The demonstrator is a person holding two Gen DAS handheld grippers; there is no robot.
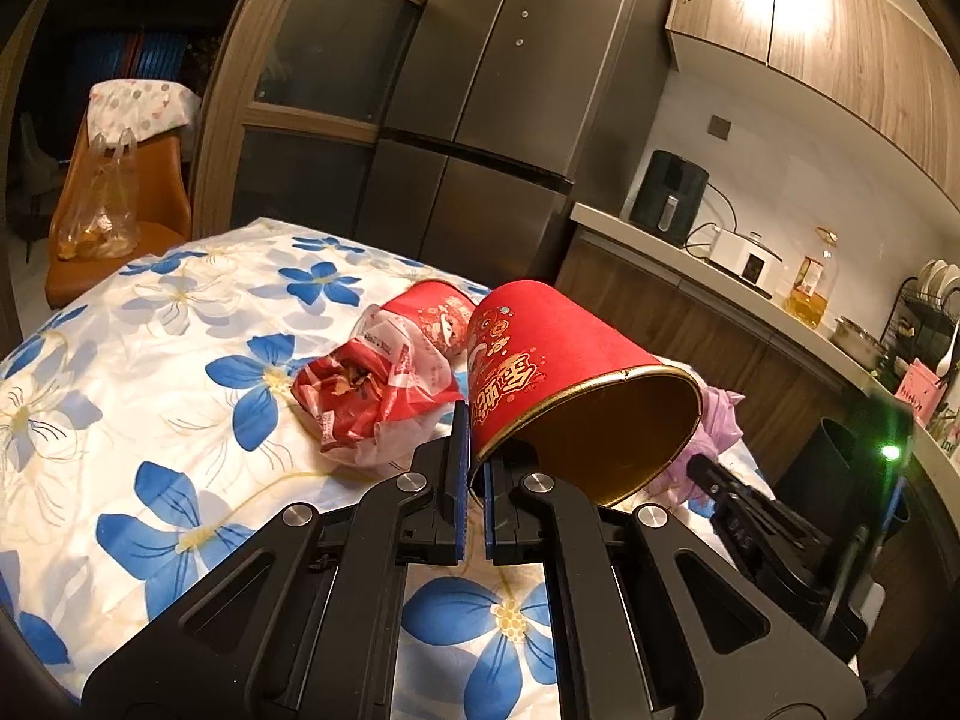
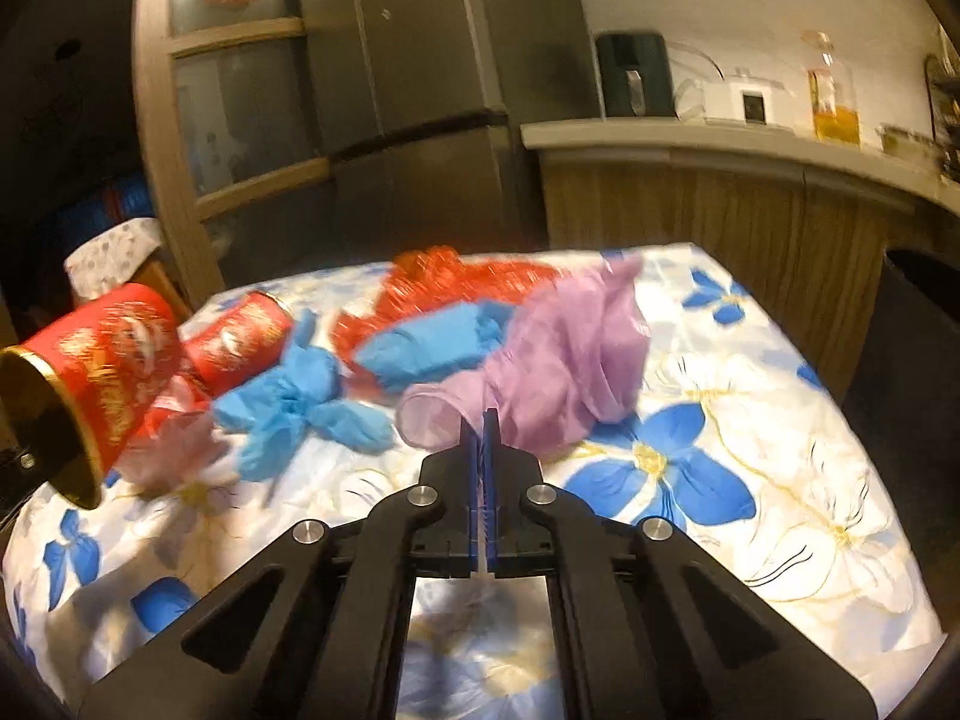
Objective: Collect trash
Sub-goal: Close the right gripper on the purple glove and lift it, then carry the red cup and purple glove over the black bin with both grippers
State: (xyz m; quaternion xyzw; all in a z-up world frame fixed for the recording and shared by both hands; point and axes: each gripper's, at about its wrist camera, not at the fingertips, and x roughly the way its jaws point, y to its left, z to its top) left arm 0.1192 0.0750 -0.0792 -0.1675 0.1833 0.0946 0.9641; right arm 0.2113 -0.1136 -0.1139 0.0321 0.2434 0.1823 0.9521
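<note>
The red paper cup (image 1: 570,384) with gold Chinese characters, which I cannot read, is lifted over the floral surface (image 1: 180,372), its rim clamped by the closed left hand-held gripper (image 1: 474,450), while the right hand-held gripper (image 2: 482,429) pinches the purple glove (image 2: 558,360).

Steel fridge (image 1: 498,120), wooden cabinets (image 1: 810,30), counter (image 1: 690,267)
</note>
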